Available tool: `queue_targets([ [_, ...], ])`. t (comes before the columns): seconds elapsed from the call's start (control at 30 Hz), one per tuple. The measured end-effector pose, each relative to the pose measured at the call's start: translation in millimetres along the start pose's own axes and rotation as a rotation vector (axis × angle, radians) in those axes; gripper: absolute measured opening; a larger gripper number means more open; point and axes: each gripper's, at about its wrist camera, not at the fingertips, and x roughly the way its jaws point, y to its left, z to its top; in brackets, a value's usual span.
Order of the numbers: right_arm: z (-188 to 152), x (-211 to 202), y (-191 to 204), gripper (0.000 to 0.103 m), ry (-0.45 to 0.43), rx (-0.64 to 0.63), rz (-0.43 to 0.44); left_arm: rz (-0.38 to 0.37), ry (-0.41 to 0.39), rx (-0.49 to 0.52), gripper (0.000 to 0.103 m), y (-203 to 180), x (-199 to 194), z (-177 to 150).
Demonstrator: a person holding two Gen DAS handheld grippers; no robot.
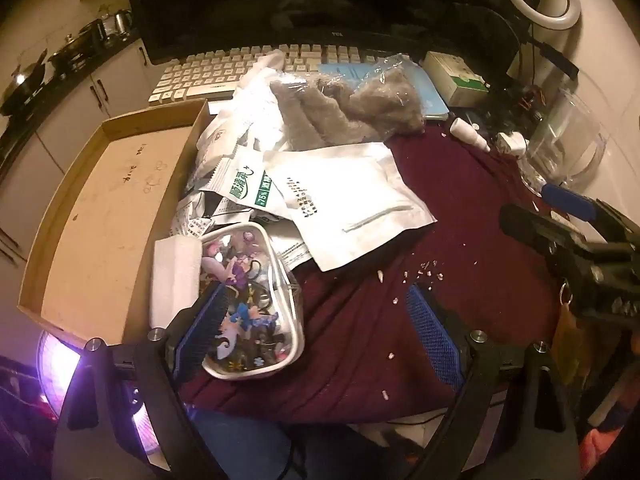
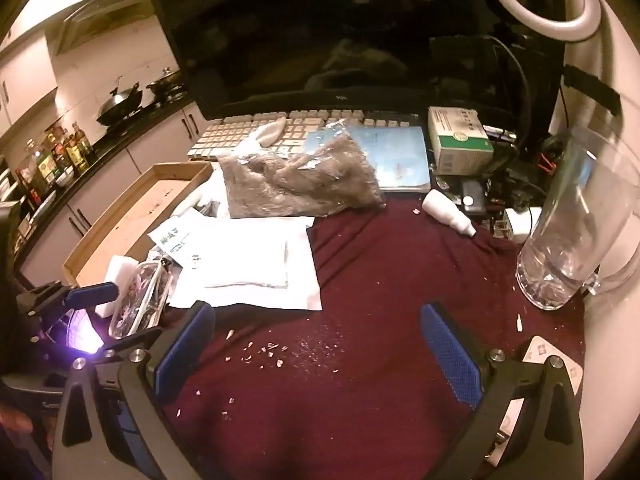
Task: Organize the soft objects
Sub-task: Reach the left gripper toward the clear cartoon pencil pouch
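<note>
Both the left gripper (image 1: pixel 316 332) and right gripper (image 2: pixel 320 360) hung spread wide, grasping nothing, the clear zip pouch of trinkets (image 1: pixel 252 300) lying beside the shallow cardboard tray (image 1: pixel 100 208).

Both views are dim and warm-toned, with dark vignetted corners and strong fisheye bending at the edges. The white pouch (image 2: pixel 256 264) is overexposed to glare, and a purple-white light (image 1: pixel 60 360) flares at lower left. The monitor (image 2: pixel 320 32) stays black, faintly reflective.
</note>
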Motion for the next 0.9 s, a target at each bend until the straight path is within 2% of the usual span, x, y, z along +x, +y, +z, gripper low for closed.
queue_targets([
  [0.17,2,5,-6,0.103,0.013,0.035,-0.046,-0.049,0.019,0.015,0.091,5,6,-1],
  [0.33,5,1,-15,0.103,0.017,0.053,-0.072,-0.102,0.073,0.003,0.091,14,16,-6],
  [0.47,6,7,-19,0.103,0.044,0.069,-0.062,-0.134,0.072,-0.019,0.091,24,13,1],
  [0.6,3,15,-18,0.103,0.078,0.076,-0.016,-0.137,0.052,-0.015,0.091,31,11,16],
  [0.7,-1,21,-17,0.103,0.094,0.072,-0.032,-0.139,0.066,-0.009,0.091,38,14,25],
  [0.9,-13,33,-13,0.103,0.139,0.064,-0.029,-0.148,0.097,-0.013,0.091,48,12,21],
])
